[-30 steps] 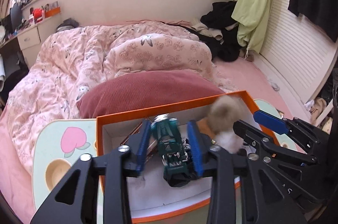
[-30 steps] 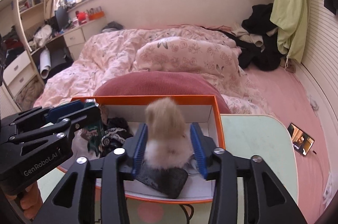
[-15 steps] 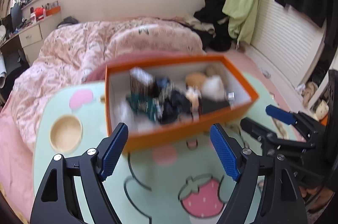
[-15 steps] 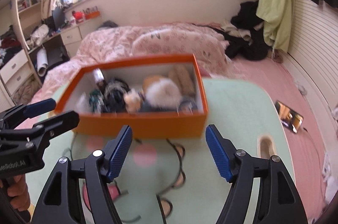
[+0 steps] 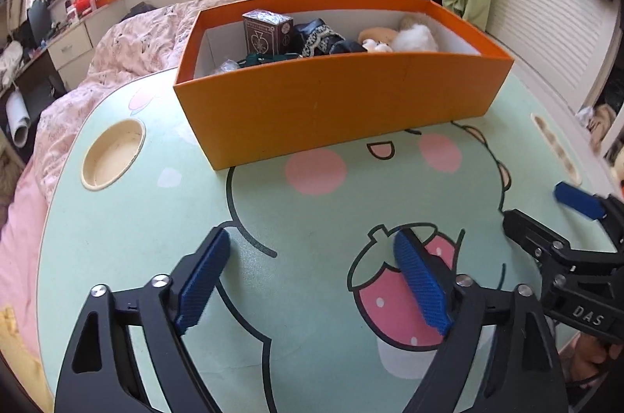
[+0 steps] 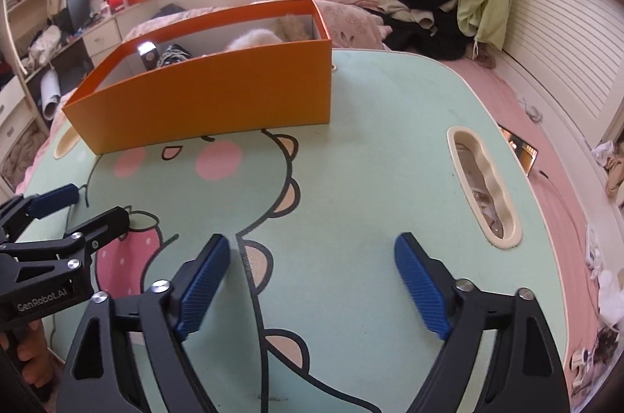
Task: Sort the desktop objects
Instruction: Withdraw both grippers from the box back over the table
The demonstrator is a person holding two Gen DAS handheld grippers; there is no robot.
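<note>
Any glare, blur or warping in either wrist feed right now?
Left wrist view: sharp, windows blown out, orange box bowed by fisheye. Right wrist view: sharp too, windows overexposed, a glint on the small box inside, table edge curved.

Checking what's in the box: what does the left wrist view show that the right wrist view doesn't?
Only the left wrist view: the brown patterned carton and a round cup recess in the table. Only the right wrist view: the long slot near the table's edge. Both: the orange box, white fluffy toy, and left gripper and right gripper, jaws opening, empty.
</note>
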